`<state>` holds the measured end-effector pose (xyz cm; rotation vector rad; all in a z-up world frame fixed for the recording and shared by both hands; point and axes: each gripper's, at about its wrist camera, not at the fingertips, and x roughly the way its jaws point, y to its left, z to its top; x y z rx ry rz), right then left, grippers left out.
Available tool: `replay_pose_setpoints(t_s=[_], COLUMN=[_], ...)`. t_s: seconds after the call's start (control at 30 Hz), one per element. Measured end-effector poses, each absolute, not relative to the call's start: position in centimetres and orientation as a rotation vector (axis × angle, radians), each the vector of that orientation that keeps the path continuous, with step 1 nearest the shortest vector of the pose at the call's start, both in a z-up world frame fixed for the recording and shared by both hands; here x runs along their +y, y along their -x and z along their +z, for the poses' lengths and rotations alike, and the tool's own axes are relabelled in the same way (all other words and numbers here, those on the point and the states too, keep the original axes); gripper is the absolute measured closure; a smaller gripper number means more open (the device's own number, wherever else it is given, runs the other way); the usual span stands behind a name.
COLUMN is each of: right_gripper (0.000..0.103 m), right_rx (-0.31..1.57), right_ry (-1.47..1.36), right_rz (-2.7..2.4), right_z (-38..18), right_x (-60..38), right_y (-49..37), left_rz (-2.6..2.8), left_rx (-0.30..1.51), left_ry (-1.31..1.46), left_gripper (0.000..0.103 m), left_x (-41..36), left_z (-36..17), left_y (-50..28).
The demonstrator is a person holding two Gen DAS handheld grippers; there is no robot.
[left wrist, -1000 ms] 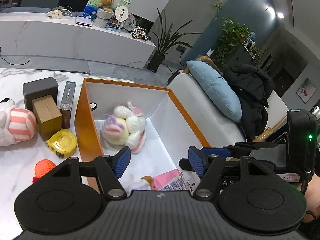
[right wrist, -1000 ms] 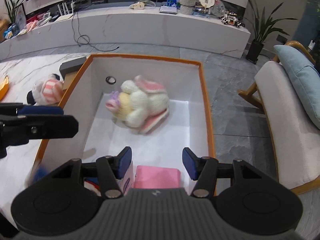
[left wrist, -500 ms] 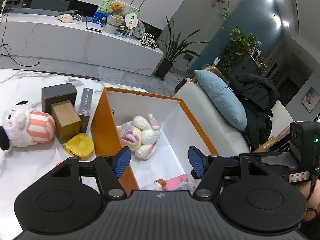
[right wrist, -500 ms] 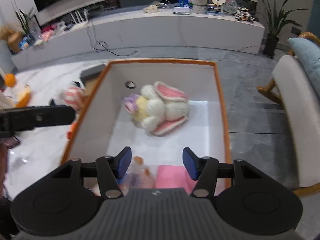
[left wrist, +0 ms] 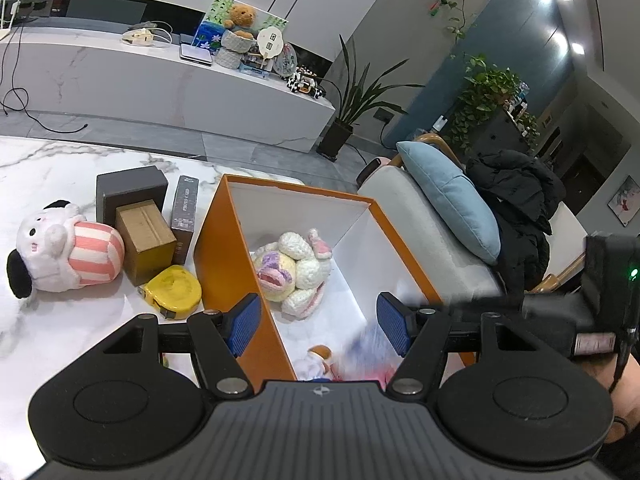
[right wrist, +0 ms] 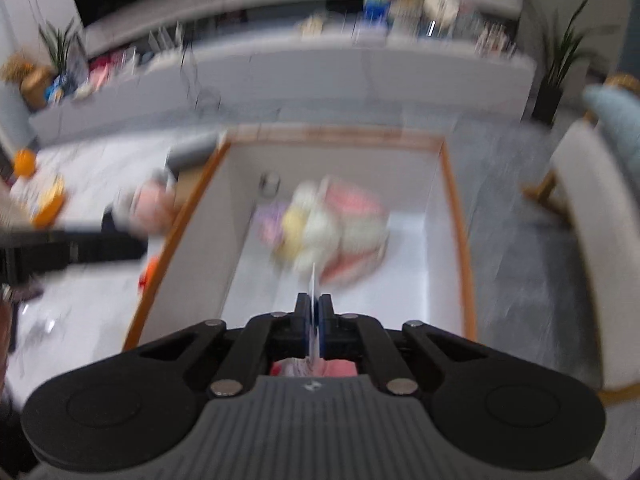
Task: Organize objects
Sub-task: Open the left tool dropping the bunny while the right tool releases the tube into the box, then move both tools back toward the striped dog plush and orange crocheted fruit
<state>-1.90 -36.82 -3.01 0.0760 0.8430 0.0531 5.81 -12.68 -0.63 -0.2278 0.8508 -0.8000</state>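
We hold the left gripper [left wrist: 318, 322] with its blue pads wide apart over the near left wall of the orange box [left wrist: 224, 256], where a knitted soft toy [left wrist: 294, 270] lies at the far end; our right gripper [right wrist: 315, 320], in a blurred view, is closed on a thin white card-like edge [right wrist: 313, 280] above the box's near end. On the marble table [left wrist: 60, 328] left of the box sit a striped plush [left wrist: 66, 254], a cardboard box [left wrist: 145, 240] and a yellow tape measure [left wrist: 174, 290]

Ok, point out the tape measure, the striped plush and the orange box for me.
tape measure [left wrist: 174, 290], left wrist view, top of its yellow case
striped plush [left wrist: 94, 256], left wrist view, its pink-striped belly
orange box [left wrist: 228, 264], left wrist view, outer left wall
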Motion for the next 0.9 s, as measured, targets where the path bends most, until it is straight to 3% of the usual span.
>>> replay_pose_setpoints(t_s=[0.1,0.13,0.2,0.3,0.4,0.5,0.9], right_gripper=[0.098,0.094,0.085,0.082,0.074,0.071,0.065], right_rx=[0.709,0.702,0.813,0.934,0.875,0.840,0.761], right_ry=[0.108,0.198,0.302,0.218,0.064,-0.061,-0.073], right_rz=[0.007,0.019,0.096,0.140,0.141,0.075,0.089], right_z=[-2.4,-2.9,-5.0,-5.9,-4.3,-3.4,-1.5], right_x=[-35.6,-34.7,-33.3,-33.3,-35.1,-36.6,-33.6], right_y=[2.0,2.0,1.7,1.6,1.9,1.5,1.0], left_rz=[-0.801,-0.800,-0.799,-0.792,-0.779,-0.757,-0.598], left_rx=[0.850,0.850,0.851,0.848,0.841,0.835,0.803], left_ry=[0.227,0.227,0.226,0.227,0.235,0.234,0.183], left_gripper=[0.028,0.028,0.028,0.028,0.028,0.028,0.024], left_x=[-12.6,-12.6,-12.5,-11.9,-11.1,-10.2,-4.2], left_z=[-0.6,-0.6,-0.6,-0.5,-0.3,-0.1,-0.4], left_y=[-5.8,-5.8,-5.9,-6.0,-6.1,-6.3,-6.6])
